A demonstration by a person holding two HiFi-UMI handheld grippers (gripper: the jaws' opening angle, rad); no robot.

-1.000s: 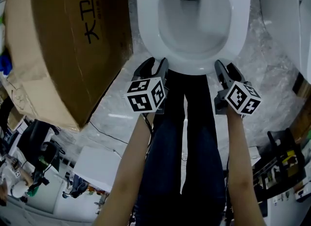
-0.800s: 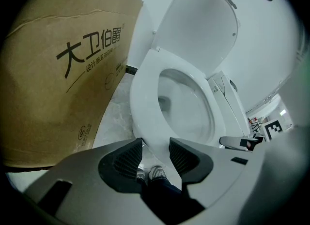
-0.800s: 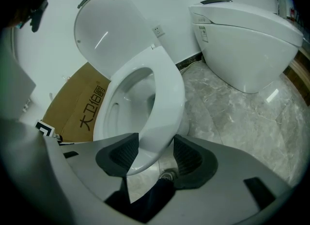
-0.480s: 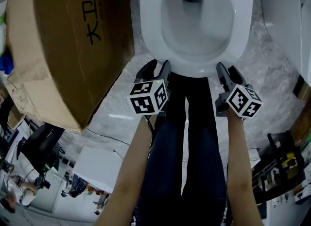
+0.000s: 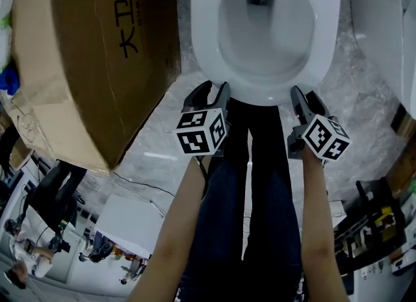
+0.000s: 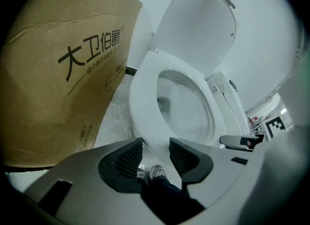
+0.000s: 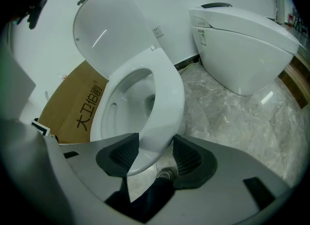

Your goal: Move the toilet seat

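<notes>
White oval plastic toilet seat (image 5: 205, 41) lying flat on its bowl, seen from above in the head view; my left gripper (image 5: 209, 91) and right gripper (image 5: 304, 96) both sit at its front rim; a large brown cardboard box (image 5: 84, 54) stands just beside. Left gripper view: jaws apart, rim at their mouth, nothing clamped. Right gripper view: jaws apart, rim between the pads, not squeezed. My worry: on so shallow a bite the smooth rim may slip during lifting, and the seat would slam down.

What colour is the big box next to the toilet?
Brown, with black writing; the box shows best in the left gripper view.
</notes>
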